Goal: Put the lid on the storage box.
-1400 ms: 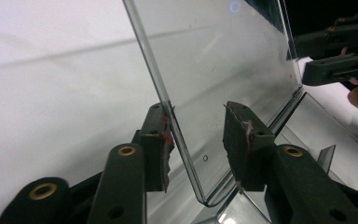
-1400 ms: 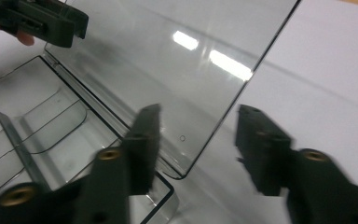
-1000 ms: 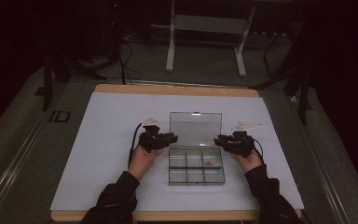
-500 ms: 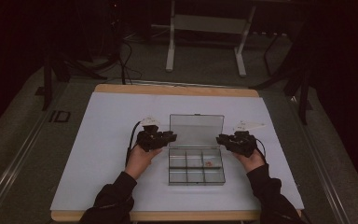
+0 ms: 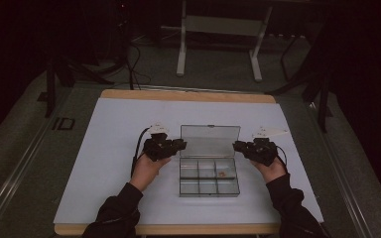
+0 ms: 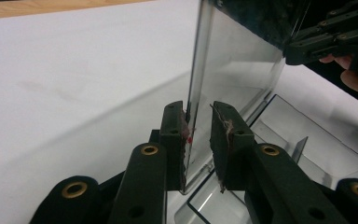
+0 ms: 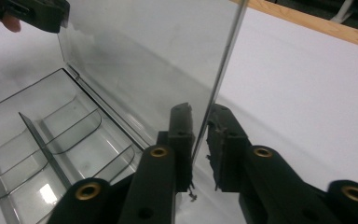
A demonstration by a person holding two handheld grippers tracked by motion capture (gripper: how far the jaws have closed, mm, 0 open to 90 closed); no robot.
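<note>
**Both grippers straddling the raised lid of the clear box**

Dark room; white-topped table (image 5: 104,148) with a wooden edge. Clear compartment box (image 5: 209,177) sits mid-table, its transparent lid (image 5: 210,140) standing upright at the far side. A small brownish item (image 5: 222,174) lies in one right-hand compartment.

Left gripper (image 5: 178,145): fingers (image 6: 173,135) narrowly parted, just been closing, lid's left edge between them; one pad touches the pane, the other stands just clear.

Right gripper (image 5: 239,147): fingers (image 7: 182,135) likewise narrow, just been closing, lid's right edge in the gap; pads very near the pane, firm contact cannot be told.
</note>
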